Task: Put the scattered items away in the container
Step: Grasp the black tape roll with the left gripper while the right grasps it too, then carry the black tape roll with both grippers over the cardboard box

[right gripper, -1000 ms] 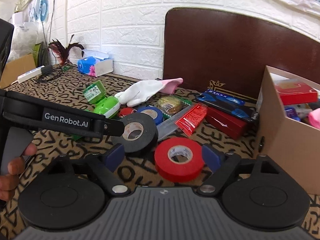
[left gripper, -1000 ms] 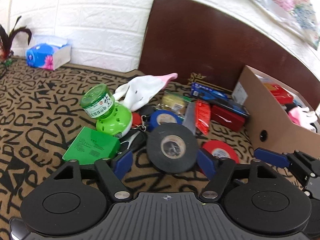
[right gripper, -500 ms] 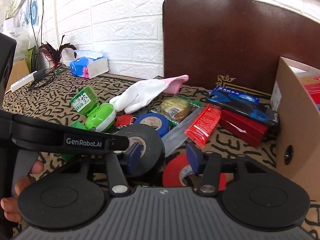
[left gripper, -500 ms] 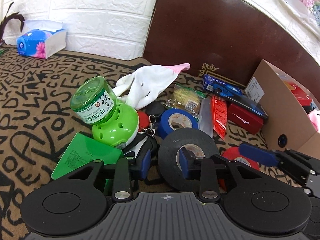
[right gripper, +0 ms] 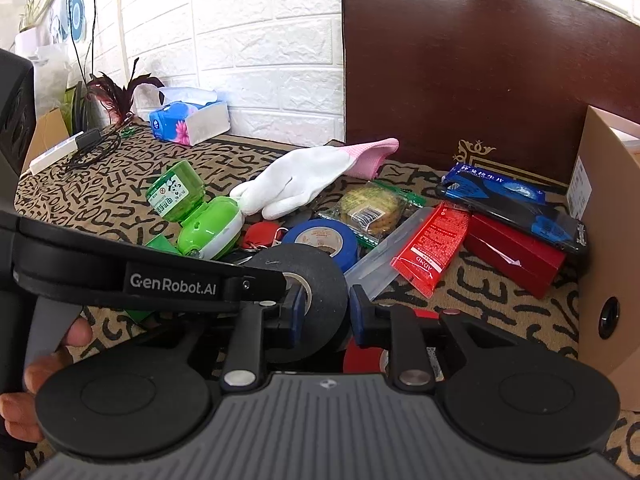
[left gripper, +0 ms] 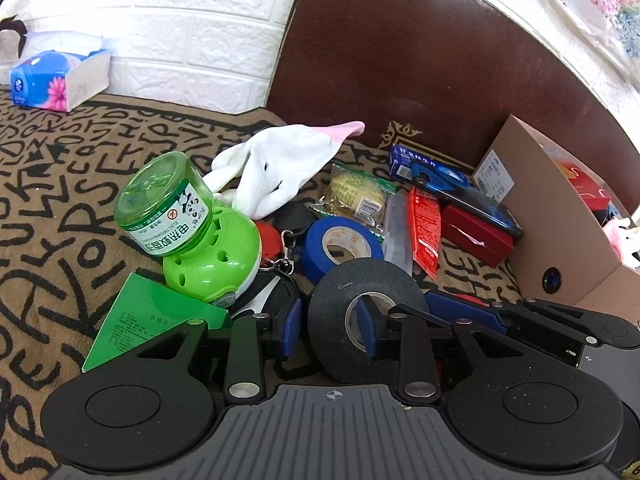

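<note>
A: Black tape (left gripper: 366, 316) lies on the surface beside the box (left gripper: 560, 216); left gripper (left gripper: 328, 322) clamps its wall, one jaw in the core.

B: Light, stiff roll; right gripper (right gripper: 326, 306) is closing over red tape (right gripper: 362, 354).

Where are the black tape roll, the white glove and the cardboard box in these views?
black tape roll (left gripper: 336, 300): left wrist view, on its flat black face left of the core.
white glove (right gripper: 296, 180): right wrist view, on the palm.
cardboard box (left gripper: 560, 216): left wrist view, on its bare outer side wall.
</note>
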Demonstrator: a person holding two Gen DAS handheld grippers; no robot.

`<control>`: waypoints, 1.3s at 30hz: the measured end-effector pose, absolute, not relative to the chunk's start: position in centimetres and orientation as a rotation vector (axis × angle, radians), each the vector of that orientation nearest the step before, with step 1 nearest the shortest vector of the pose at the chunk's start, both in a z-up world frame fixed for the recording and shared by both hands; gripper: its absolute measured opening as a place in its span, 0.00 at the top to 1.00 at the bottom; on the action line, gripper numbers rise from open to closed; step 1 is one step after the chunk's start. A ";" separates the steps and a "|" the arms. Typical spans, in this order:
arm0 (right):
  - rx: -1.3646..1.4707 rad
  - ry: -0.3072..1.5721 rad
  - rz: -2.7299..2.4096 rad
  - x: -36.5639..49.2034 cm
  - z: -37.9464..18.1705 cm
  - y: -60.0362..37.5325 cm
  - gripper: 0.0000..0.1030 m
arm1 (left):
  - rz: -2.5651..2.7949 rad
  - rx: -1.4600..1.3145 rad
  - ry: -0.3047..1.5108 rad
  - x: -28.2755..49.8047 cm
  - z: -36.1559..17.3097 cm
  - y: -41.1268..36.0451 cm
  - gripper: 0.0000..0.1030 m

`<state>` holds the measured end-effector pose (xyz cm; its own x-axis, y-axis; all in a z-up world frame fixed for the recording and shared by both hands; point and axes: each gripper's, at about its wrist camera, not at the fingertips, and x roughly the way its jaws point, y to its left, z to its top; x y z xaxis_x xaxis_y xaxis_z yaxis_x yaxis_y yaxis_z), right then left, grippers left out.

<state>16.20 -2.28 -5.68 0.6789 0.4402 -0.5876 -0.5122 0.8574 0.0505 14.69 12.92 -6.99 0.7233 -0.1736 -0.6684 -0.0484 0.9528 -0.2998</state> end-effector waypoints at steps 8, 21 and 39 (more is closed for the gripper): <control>-0.180 0.596 0.561 12.5 -3.1 -4.1 0.77 | -0.083 -0.276 0.748 10.7 -4.2 10.8 0.54; -0.089 0.736 0.333 2.4 -3.2 -18.7 0.82 | -0.375 -0.174 0.869 4.8 -5.5 -3.6 0.52; 0.157 0.735 0.228 0.0 -5.7 -26.0 0.80 | -0.499 -0.072 0.946 4.6 -7.4 -9.3 0.55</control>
